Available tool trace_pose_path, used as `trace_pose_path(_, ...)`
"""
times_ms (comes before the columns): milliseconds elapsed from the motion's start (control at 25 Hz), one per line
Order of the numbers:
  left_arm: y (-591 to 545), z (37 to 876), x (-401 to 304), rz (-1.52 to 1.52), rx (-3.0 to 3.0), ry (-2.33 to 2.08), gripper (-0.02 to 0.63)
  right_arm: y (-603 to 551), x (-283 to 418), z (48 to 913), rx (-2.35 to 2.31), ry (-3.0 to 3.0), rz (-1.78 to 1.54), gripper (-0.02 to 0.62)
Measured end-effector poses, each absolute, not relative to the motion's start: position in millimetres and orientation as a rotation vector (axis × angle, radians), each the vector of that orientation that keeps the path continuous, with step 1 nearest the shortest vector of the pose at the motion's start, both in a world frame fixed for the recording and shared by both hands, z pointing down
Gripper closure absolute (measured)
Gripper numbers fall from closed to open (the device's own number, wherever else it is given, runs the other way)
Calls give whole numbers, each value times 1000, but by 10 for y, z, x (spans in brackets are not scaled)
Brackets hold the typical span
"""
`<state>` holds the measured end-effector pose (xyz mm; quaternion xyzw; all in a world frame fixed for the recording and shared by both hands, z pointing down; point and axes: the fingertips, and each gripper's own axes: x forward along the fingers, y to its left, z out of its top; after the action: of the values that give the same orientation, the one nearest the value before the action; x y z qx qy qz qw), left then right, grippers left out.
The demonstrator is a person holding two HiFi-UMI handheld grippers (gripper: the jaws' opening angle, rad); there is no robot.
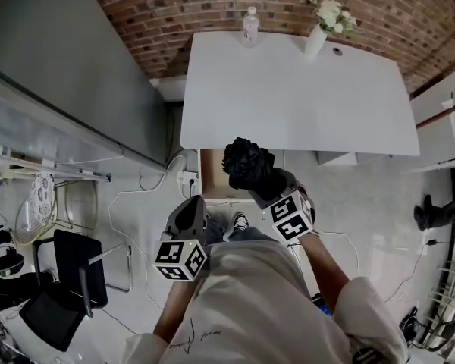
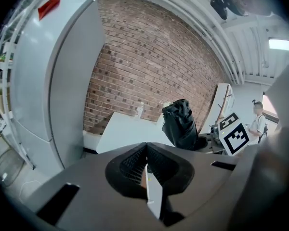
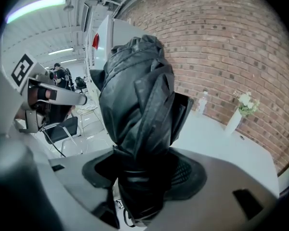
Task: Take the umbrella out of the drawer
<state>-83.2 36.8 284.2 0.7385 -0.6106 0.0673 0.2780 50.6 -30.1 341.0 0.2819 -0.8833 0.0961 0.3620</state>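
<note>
A folded black umbrella stands up out of my right gripper, whose jaws are shut on its lower end. It hangs in the air over the open wooden drawer under the white table's near edge. In the right gripper view the umbrella fills the middle, gripped between the pads of the right gripper. My left gripper is lower and to the left, shut with nothing in it. In the left gripper view its jaws meet, and the umbrella shows beyond, to the right.
A plastic bottle and a white vase of flowers stand at the table's far edge by the brick wall. A tall grey cabinet fills the left. A black chair and floor cables lie lower left.
</note>
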Motion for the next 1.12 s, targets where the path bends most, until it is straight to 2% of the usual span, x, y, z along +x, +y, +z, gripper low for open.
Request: trace_pose_path(1120,553,2604,-810,124,2079,-1682,589,23,935,2739,974,-2548,326,330)
